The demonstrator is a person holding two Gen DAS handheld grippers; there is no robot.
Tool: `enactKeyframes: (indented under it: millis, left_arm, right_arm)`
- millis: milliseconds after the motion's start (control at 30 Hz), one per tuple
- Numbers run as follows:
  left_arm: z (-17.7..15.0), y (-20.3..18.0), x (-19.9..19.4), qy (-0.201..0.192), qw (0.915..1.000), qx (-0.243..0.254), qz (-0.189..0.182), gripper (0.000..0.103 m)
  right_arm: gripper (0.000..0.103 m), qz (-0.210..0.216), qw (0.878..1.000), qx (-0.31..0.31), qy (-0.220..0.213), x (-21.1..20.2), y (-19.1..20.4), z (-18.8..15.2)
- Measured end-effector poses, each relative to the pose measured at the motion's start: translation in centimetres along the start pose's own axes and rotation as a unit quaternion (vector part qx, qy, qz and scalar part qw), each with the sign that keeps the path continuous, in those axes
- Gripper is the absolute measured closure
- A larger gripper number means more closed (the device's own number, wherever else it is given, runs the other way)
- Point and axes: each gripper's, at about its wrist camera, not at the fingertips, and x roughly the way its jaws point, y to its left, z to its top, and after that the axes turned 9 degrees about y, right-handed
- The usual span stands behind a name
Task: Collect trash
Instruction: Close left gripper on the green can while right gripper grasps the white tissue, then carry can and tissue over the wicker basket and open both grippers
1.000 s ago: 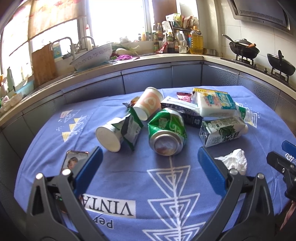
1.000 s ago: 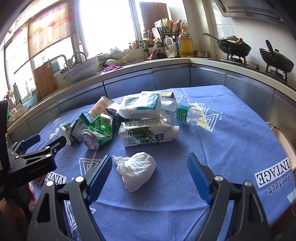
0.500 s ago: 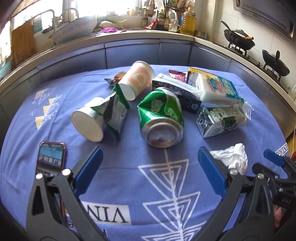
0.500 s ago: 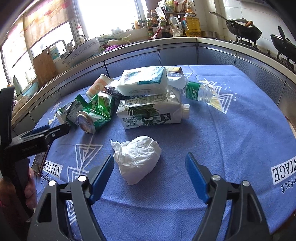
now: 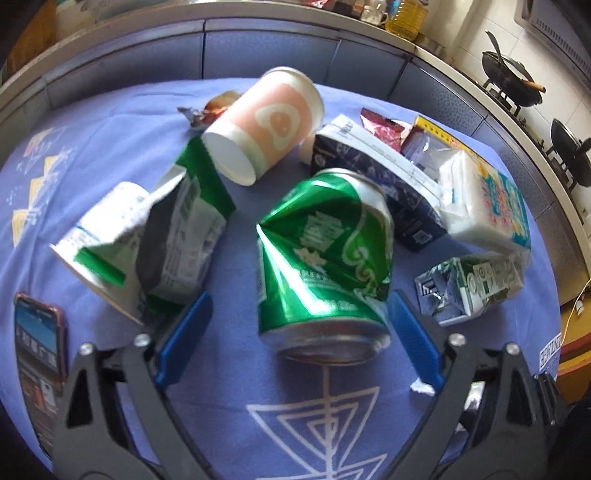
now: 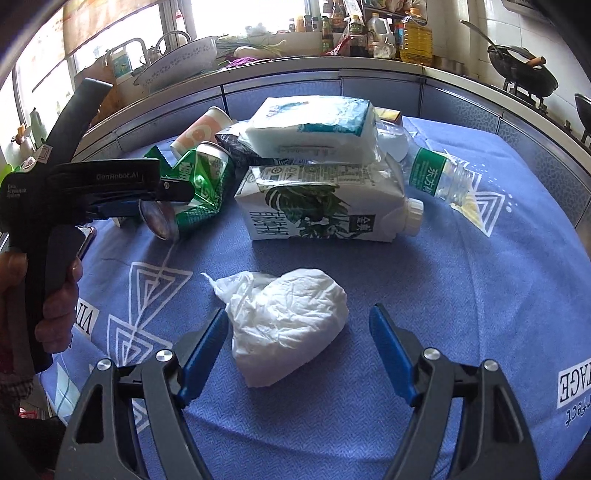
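Place: a home kitchen.
Stove: black woks [image 6: 524,70] sitting on gas burners.
Counter: a yellow oil bottle [image 6: 417,38] and sauce bottles [image 6: 328,29] standing by the window.
Sink: a curved metal faucet [image 6: 173,37] rising over a patterned white basin [image 6: 177,64].

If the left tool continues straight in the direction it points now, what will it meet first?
Most likely the crushed green can. It lies between the fingers of the left tool, whose jaws are closing but not yet pressing on it. Depth is unclear; the blue tablecloth lies just beneath.
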Motion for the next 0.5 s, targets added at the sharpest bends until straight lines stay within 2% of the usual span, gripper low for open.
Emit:
enactKeyframes:
  millis: [67,100,233,267,300,400,500]
  left_arm:
    - [-0.2,0.8,0.3,0.006,0.9980,-0.023,-0.059,0.037]
    - [-0.4,0.8,0.3,0.006,0.9973,-0.030,-0.066,0.039]
    - [-1.2,0.8,0.1,-0.006,0.9970,-0.037,-0.067,0.039]
    - [-1.5,0.8,0.0,-0.006,0.9968,-0.039,-0.069,0.039]
    - [-1.8,0.8,-0.2,-0.008,0.9967,-0.040,-0.070,0.039]
    - [-3.4,0.9,-1.4,-0.021,0.9962,-0.045,-0.071,0.040]
    - [-4.9,0.7,-3.4,-0.036,0.9959,-0.034,-0.076,0.040]
  right_arm:
    - [0.025,-0.003,1.000,-0.009,0.001,0.5,0.1,0.2]
    - [0.029,-0.003,1.000,-0.012,0.000,0.7,0.1,0.3]
    - [0.064,0.004,0.999,-0.032,0.003,1.3,0.6,0.4]
    - [0.067,0.004,0.999,-0.035,0.002,1.3,0.5,0.4]
    - [0.075,0.004,0.999,-0.038,-0.001,1.1,0.6,0.3]
    - [0.082,0.015,0.999,-0.031,-0.006,0.5,0.2,0.2]
    - [0.083,0.043,0.999,-0.012,-0.029,-1.3,-0.9,-0.4]
